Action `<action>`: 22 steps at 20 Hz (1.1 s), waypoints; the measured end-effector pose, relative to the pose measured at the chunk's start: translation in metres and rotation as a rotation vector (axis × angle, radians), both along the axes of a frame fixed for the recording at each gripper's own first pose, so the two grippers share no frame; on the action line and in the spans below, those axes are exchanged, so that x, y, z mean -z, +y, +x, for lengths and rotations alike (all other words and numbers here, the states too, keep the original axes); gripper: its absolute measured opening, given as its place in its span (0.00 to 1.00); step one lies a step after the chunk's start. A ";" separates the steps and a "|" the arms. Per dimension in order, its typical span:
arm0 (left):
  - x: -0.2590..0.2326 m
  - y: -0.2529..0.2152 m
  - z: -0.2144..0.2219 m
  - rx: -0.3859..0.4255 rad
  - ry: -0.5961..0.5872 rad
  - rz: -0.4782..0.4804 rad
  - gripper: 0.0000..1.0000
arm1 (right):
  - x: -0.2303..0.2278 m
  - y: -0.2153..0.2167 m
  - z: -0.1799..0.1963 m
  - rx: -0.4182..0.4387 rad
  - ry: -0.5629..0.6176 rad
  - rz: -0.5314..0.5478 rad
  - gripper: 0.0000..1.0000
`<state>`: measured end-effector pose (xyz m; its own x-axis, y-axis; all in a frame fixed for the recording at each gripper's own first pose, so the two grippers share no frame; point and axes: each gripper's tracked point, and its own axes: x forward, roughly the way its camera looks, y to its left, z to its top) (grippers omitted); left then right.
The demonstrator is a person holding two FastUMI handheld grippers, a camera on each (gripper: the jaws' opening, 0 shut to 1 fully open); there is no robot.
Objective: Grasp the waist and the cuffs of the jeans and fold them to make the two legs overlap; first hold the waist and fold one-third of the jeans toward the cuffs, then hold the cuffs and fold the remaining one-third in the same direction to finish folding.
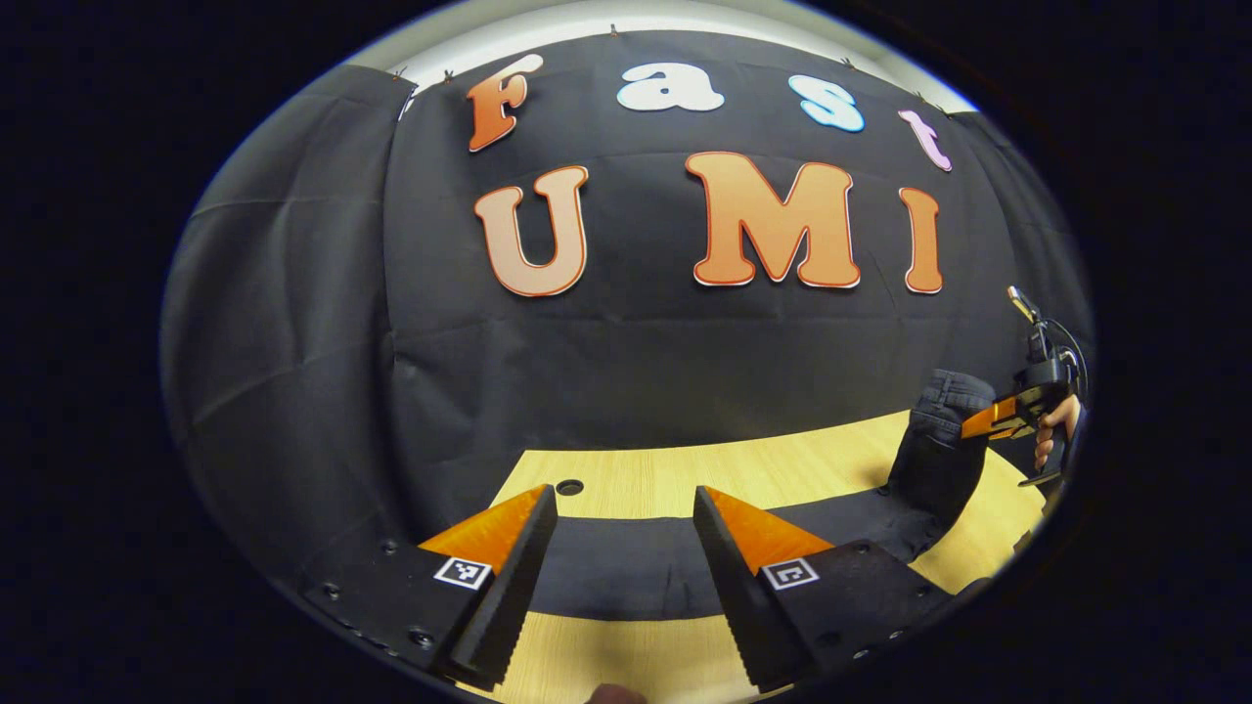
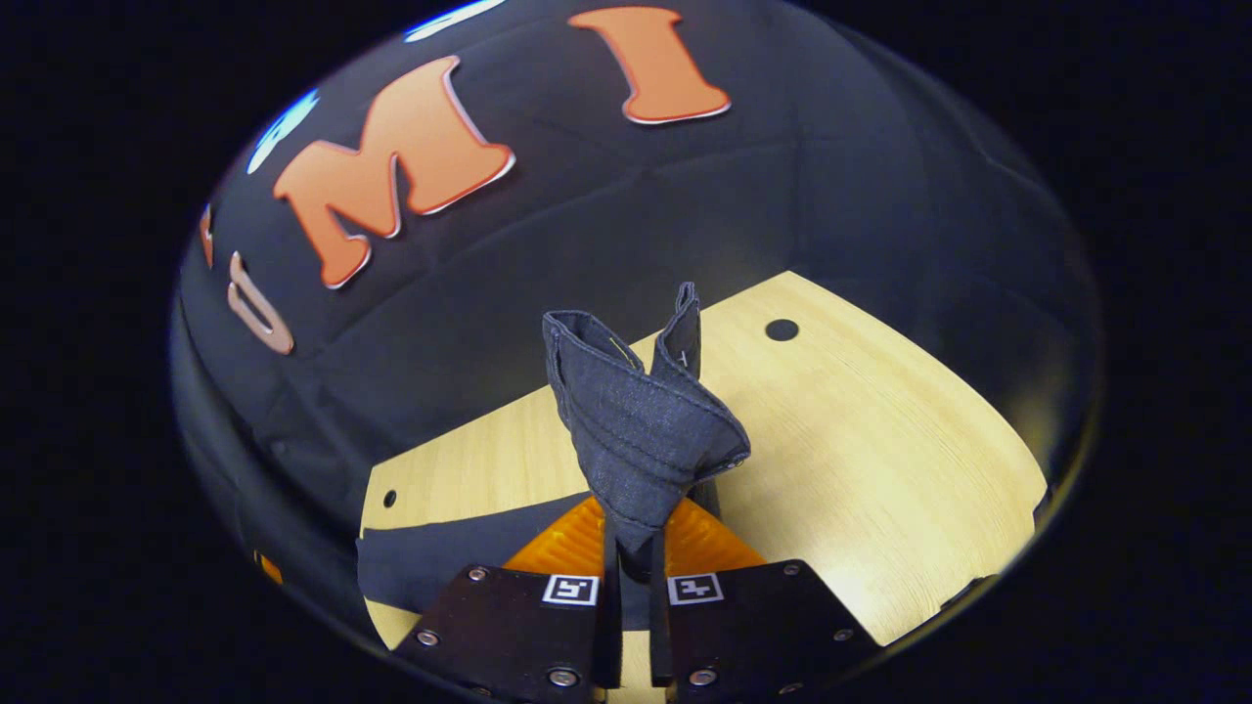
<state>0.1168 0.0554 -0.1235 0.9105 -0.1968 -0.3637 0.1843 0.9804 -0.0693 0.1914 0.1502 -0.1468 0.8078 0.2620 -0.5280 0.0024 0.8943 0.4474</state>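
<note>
R gripper (image 2: 633,562) pinches one end of the jeans (image 2: 636,430), lifted off the counter (image 2: 880,440); L gripper (image 1: 626,548) spread above denim flat near counter's front edge. Looks early: thirds folds not yet done

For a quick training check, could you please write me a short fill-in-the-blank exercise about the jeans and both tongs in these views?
1. The right tongs are ____ on a bunched end of the jeans.
2. The left tongs stand ____, gripping nothing.
3. The jeans' other end lies flat on the wooden ____.
4. The bunched end is held ____ the tabletop, not resting on it.

Missing words: shut; open; table; above
</note>
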 end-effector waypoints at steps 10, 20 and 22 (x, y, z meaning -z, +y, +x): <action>0.020 0.051 -0.010 -0.113 0.050 -0.013 0.85 | 0.010 0.046 -0.017 -0.197 0.045 -0.068 0.12; 0.065 0.091 -0.011 -0.187 0.152 -0.016 0.85 | 0.021 0.040 -0.025 -0.296 0.126 -0.260 0.12; 0.074 0.099 -0.013 -0.202 0.177 -0.018 0.85 | 0.024 0.037 -0.025 -0.324 0.129 -0.295 0.15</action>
